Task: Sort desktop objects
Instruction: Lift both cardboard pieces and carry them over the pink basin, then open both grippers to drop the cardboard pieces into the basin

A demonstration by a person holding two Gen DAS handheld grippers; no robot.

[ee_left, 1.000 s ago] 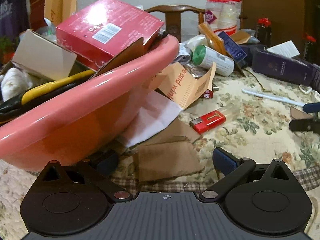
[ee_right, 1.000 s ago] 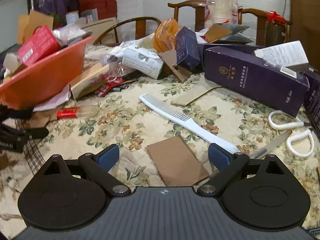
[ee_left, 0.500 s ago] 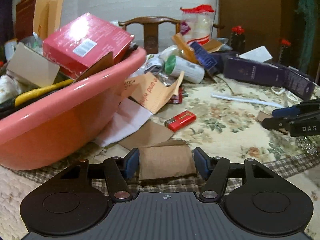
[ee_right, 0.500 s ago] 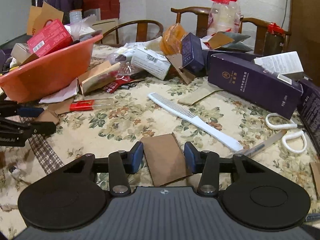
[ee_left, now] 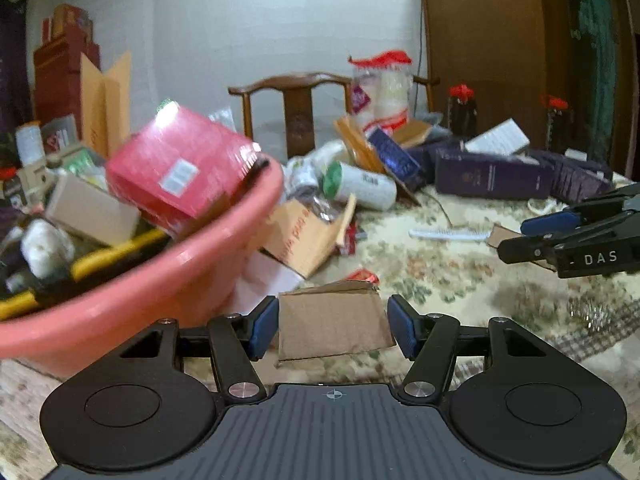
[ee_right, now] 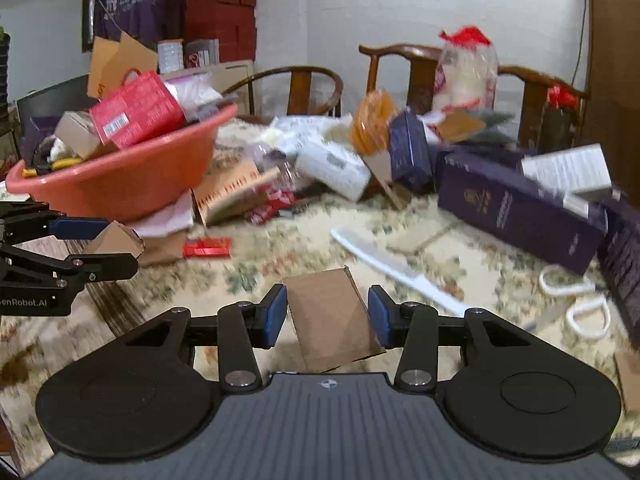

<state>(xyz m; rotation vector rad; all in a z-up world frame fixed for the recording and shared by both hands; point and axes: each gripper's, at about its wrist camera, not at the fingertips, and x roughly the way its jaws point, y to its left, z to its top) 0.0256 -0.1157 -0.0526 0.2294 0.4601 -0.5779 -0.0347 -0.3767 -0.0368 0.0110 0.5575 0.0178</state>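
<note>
With each gripper, left (ee_left: 332,326) and right (ee_right: 327,316), pinching a flat brown cardboard scrap (ee_left: 334,326) (ee_right: 330,316), we judge both bound next for the heaped pink plastic basin (ee_left: 168,276).

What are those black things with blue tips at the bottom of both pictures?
They are grabbing tools. A person carries one hand-held gripper in each hand, with a camera on each looking forward. The left hand-held gripper pinches a cardboard piece. The right hand-held gripper pinches another cardboard scrap. Behind is a messy flowered table: a pink basin full of boxes, a white comb, white-handled scissors, a red lighter, purple boxes.
</note>
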